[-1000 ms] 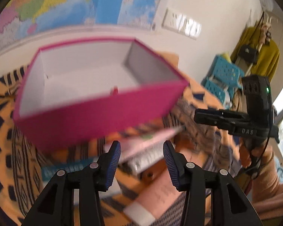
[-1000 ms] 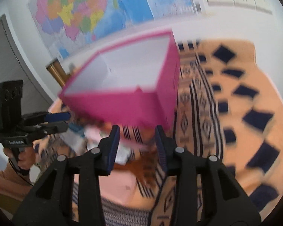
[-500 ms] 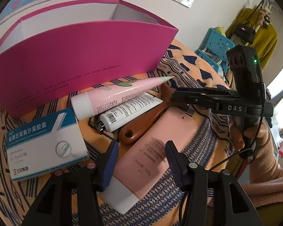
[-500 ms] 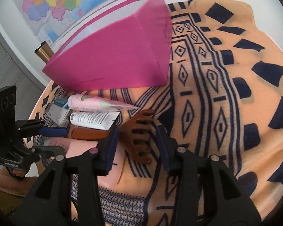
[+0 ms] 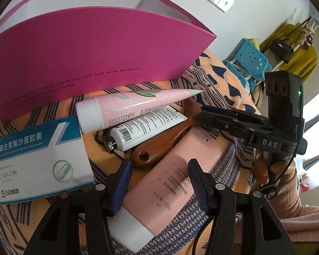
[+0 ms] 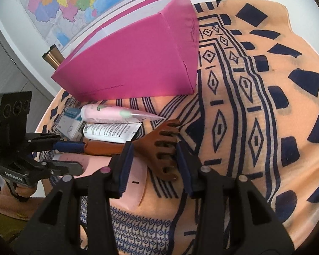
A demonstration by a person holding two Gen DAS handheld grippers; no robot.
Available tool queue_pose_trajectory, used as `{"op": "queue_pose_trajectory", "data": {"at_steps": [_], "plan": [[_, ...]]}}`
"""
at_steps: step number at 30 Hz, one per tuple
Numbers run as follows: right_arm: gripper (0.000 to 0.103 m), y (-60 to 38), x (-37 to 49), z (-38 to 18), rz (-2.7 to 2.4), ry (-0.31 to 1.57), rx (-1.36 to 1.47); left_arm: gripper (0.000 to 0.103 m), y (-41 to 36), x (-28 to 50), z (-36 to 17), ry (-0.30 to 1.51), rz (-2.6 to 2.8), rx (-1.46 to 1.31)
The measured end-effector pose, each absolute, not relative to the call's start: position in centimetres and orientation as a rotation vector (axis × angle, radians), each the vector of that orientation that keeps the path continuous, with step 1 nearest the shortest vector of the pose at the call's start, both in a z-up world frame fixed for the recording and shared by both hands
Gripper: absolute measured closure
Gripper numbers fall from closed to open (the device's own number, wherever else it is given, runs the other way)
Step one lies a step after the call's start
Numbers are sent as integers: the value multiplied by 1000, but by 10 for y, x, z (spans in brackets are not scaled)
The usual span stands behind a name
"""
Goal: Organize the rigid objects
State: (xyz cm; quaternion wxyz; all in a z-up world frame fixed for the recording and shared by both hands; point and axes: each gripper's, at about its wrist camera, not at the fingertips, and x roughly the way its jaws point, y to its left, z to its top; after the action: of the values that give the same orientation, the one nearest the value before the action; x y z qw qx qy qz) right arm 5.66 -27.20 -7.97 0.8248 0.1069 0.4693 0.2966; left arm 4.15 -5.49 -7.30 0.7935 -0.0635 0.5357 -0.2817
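Pink plastic fills the foreground of the left wrist view: a large pink tube [image 5: 172, 182] lies between the spread fingers of the left gripper [image 5: 159, 182], its white cap at the lower centre of the frame and its flat end toward the upper right. Its long axis runs nearly along the fingers, so a grip across its width looks like the natural next move. The jaws stand open on either side of it, gripping nothing.

In the right wrist view the right gripper [image 6: 154, 167] is also open, straddling the toothed head of a brown wooden scratcher [image 6: 163, 146], whose handle runs off toward the left of the frame. Each hand is therefore nearest a different thing: left to the big tube, right to the scratcher.

Just beyond lie two smaller tubes side by side, a white tube [image 5: 146, 127] with a barcode and a pale pink tube [image 5: 129, 106] with a white cap, both crossing the frame left to right. One blue-and-white medicine box [image 5: 40, 159] lies at the left edge.

Farthest, across the top, stands one magenta box [image 5: 91, 59], open-topped, on the orange patterned cloth [image 6: 265, 127]. That makes three tubes, one scratcher, one carton, one container.
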Motion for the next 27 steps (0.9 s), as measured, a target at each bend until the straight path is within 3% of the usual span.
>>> {"op": "queue_pose_trajectory", "data": {"at_steps": [4, 11, 18, 27], "plan": [[57, -272, 56, -79, 628, 995, 234, 50, -56, 44, -74, 1155, -581, -158], [57, -275, 50, -77, 628, 981, 287, 65, -55, 47, -72, 1114, -523, -175], [57, -278, 46, -75, 625, 972, 323, 64, -57, 46, -72, 1108, -526, -176], [57, -276, 39, -76, 646, 968, 362, 55, -55, 43, -74, 1091, -535, -168]]}}
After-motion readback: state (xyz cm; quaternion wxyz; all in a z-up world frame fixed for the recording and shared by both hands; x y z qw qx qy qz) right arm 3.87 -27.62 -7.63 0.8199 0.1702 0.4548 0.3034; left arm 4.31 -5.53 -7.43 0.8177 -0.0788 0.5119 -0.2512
